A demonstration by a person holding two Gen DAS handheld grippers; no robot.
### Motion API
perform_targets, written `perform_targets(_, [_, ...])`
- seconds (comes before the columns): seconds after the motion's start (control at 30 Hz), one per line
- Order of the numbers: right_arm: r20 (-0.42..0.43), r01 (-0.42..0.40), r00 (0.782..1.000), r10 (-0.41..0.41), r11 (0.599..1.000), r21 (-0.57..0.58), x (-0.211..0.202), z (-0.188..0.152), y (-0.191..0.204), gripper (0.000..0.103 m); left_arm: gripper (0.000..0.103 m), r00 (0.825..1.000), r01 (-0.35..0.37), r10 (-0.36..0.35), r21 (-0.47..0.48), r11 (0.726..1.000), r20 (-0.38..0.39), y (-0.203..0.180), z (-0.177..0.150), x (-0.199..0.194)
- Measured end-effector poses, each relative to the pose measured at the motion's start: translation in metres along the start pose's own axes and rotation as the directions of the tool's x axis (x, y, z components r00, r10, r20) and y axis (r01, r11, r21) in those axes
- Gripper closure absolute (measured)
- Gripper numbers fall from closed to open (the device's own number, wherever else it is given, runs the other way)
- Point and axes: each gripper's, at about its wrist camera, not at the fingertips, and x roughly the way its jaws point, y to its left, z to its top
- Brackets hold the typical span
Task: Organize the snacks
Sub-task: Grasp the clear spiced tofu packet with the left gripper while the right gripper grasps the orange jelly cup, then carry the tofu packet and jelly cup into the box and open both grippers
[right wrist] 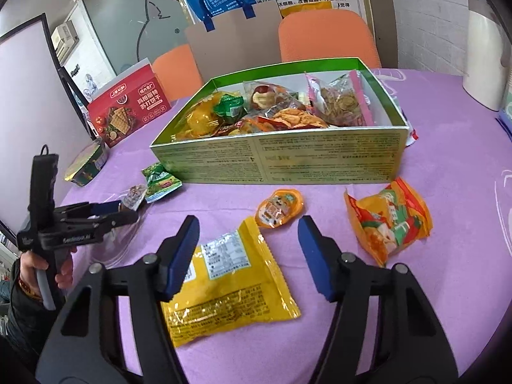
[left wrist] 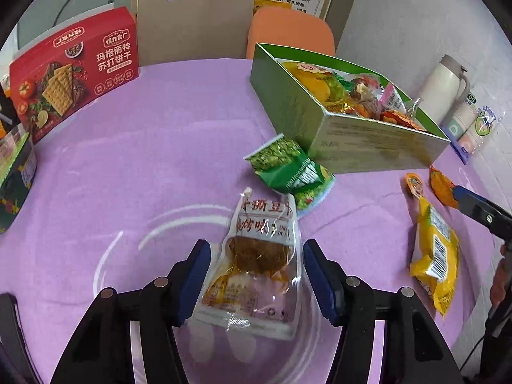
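A clear packet of brown tofu snack [left wrist: 256, 256] lies between the jaws of my left gripper [left wrist: 256, 244], which is open with the pads close beside the packet's edges. It seems to rest over a clear bowl [left wrist: 121, 256]. My right gripper [right wrist: 249, 220] is open and straddles a yellow packet [right wrist: 230, 275] lying flat on the purple cloth. A green box [right wrist: 288, 156] filled with several snacks stands beyond. Loose near it are a small orange packet [right wrist: 278, 208], an orange-red packet [right wrist: 390, 220] and green pea packets [left wrist: 284, 166].
A red cracker box [left wrist: 73, 70] stands at the far left, with a round tub [right wrist: 86, 166] in front of it. A white flask [left wrist: 444, 86] and paper cups stand at the far right. Orange chairs [right wrist: 326, 35] and a paper bag [right wrist: 230, 44] stand behind the table.
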Motion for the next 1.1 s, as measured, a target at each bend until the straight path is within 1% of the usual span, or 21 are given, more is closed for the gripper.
perform_targets(0.07, [-0.012, 0.001, 1.000, -0.001, 1.000, -0.005, 0.012, 0.006, 0.002, 0.041, 0.042, 1.000, 0.012, -0.011, -0.024, 1.000, 0.015, -0.003, -0.012, -0.008])
perform_targets(0.13, [-0.037, 0.030, 0.999, -0.030, 1.000, -0.006, 0.026, 0.012, 0.002, 0.042, 0.041, 1.000, 0.011, -0.010, -0.045, 0.999, 0.020, -0.001, -0.017, -0.012])
perform_targets(0.17, [-0.043, 0.049, 0.998, -0.049, 0.999, -0.008, 0.030, 0.013, 0.001, 0.042, 0.040, 1.000, 0.005, -0.004, -0.055, 0.998, 0.019, 0.000, -0.017, -0.013])
perform_targets(0.23, [-0.055, 0.084, 0.995, -0.085, 0.996, -0.019, 0.040, 0.015, 0.000, 0.042, 0.035, 1.000, -0.013, 0.014, -0.071, 0.997, 0.012, 0.003, -0.014, -0.012])
perform_targets(0.33, [-0.069, 0.121, 0.990, -0.123, 0.992, -0.036, 0.050, 0.012, -0.002, 0.046, 0.035, 1.000, -0.030, 0.030, -0.079, 0.996, 0.006, 0.003, -0.007, -0.008])
perform_targets(0.37, [-0.078, 0.124, 0.989, -0.126, 0.992, -0.035, 0.053, 0.010, -0.003, 0.051, 0.035, 0.999, -0.032, 0.033, -0.076, 0.997, 0.004, 0.002, -0.005, -0.006])
perform_targets(0.4, [-0.089, 0.118, 0.989, -0.120, 0.993, -0.030, 0.055, 0.007, -0.006, 0.054, 0.035, 0.999, -0.032, 0.032, -0.073, 0.997, 0.005, 0.001, -0.004, -0.005])
perform_targets(0.43, [-0.100, 0.110, 0.989, -0.112, 0.994, -0.024, 0.057, 0.004, -0.008, 0.060, 0.035, 0.999, -0.036, 0.036, -0.069, 0.997, 0.006, 0.000, -0.003, -0.004])
perform_targets(0.47, [-0.086, 0.113, 0.990, -0.115, 0.993, -0.030, 0.054, 0.002, -0.009, 0.067, 0.035, 0.999, -0.042, 0.042, -0.065, 0.997, 0.007, -0.001, -0.001, -0.002])
perform_targets(0.5, [-0.091, 0.114, 0.989, -0.116, 0.993, -0.033, 0.052, 0.000, -0.010, 0.072, 0.034, 0.999, -0.046, 0.047, -0.060, 0.997, 0.007, -0.002, 0.000, -0.001])
perform_targets(0.53, [-0.098, 0.105, 0.989, -0.107, 0.994, -0.030, 0.050, -0.001, -0.011, 0.079, 0.035, 0.999, -0.050, 0.051, -0.058, 0.997, 0.007, -0.002, 0.001, -0.001])
perform_targets(0.6, [-0.099, 0.086, 0.991, -0.089, 0.996, -0.029, 0.045, -0.005, -0.014, 0.079, 0.034, 0.998, -0.058, 0.058, -0.058, 0.997, 0.008, -0.003, 0.001, 0.000])
perform_targets(0.7, [-0.095, 0.081, 0.992, -0.083, 0.996, -0.024, 0.041, -0.008, -0.016, 0.079, 0.034, 0.998, -0.063, 0.064, -0.059, 0.996, 0.012, -0.004, 0.001, 0.000])
perform_targets(0.93, [-0.087, 0.085, 0.992, -0.087, 0.996, -0.022, 0.045, -0.005, -0.016, 0.079, 0.035, 0.998, -0.068, 0.069, -0.049, 0.996, 0.009, -0.005, 0.002, 0.002])
perform_targets(1.1, [-0.077, 0.078, 0.994, -0.079, 0.997, -0.007, 0.045, -0.006, -0.018, 0.078, 0.035, 0.994, -0.106, 0.107, -0.026, 0.994, 0.013, -0.010, 0.002, 0.005])
